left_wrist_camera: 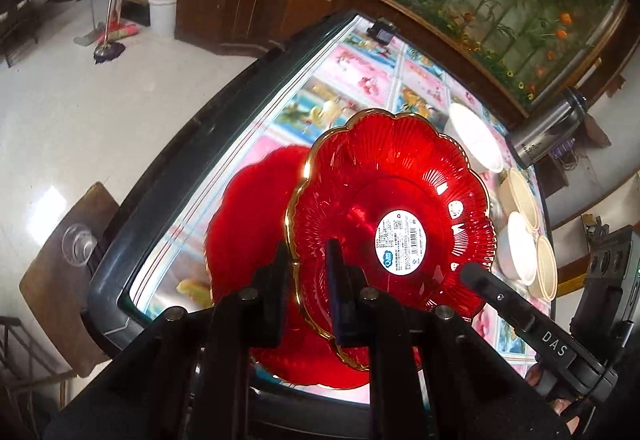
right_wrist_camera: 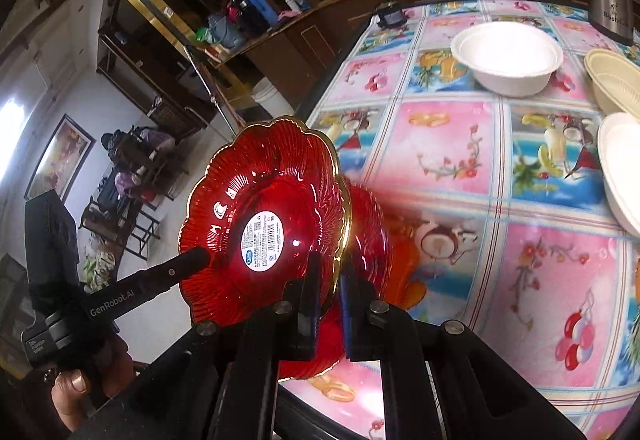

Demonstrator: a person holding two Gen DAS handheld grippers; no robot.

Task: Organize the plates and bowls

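Both grippers hold one red glass plate with a gold scalloped rim [left_wrist_camera: 394,207], tilted on edge above the table, its white label facing the cameras. My left gripper [left_wrist_camera: 310,260] is shut on its rim on one side. My right gripper [right_wrist_camera: 329,276] is shut on the opposite rim; the plate also shows in the right wrist view [right_wrist_camera: 264,224]. A second red plate [left_wrist_camera: 248,224] lies flat on the table just under and behind it, also in the right wrist view [right_wrist_camera: 368,224]. A white bowl [right_wrist_camera: 508,57] and several cream and white bowls [left_wrist_camera: 524,236] stand further along the table.
The table [right_wrist_camera: 460,143] has a pink and blue fruit-pattern cloth and a dark rim. A steel thermos [left_wrist_camera: 548,131] stands by the bowls. A small dark object [right_wrist_camera: 390,15] sits at the far edge. A wooden stool with a glass [left_wrist_camera: 78,244] is beside the table.
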